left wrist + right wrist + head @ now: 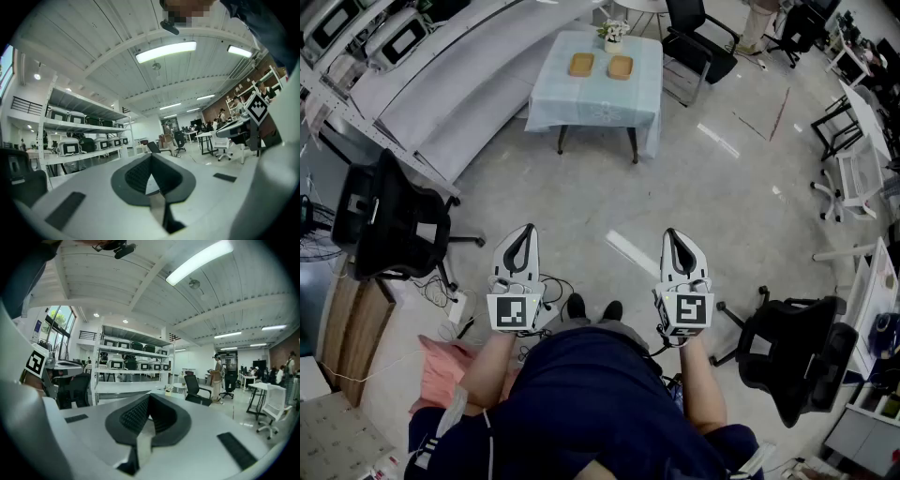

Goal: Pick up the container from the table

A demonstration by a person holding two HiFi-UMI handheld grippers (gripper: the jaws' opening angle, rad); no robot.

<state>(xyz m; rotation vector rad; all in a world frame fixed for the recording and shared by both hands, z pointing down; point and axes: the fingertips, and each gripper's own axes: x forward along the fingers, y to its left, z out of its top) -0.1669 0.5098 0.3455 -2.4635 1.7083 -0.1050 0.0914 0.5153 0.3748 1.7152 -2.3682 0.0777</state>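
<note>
Two shallow tan containers lie side by side on a small table with a pale blue cloth, far ahead across the floor. A little flower pot stands at the table's far edge. Both grippers are held low in front of the person's body, well short of the table. My left gripper is shut and holds nothing; in the left gripper view its jaws meet at the tip. My right gripper is also shut and holds nothing, with its tip closed in the right gripper view.
Black office chairs stand at the left, the right and behind the table. Long white benches and shelving run along the left. Cables and a pink cloth lie on the floor. A person stands far off.
</note>
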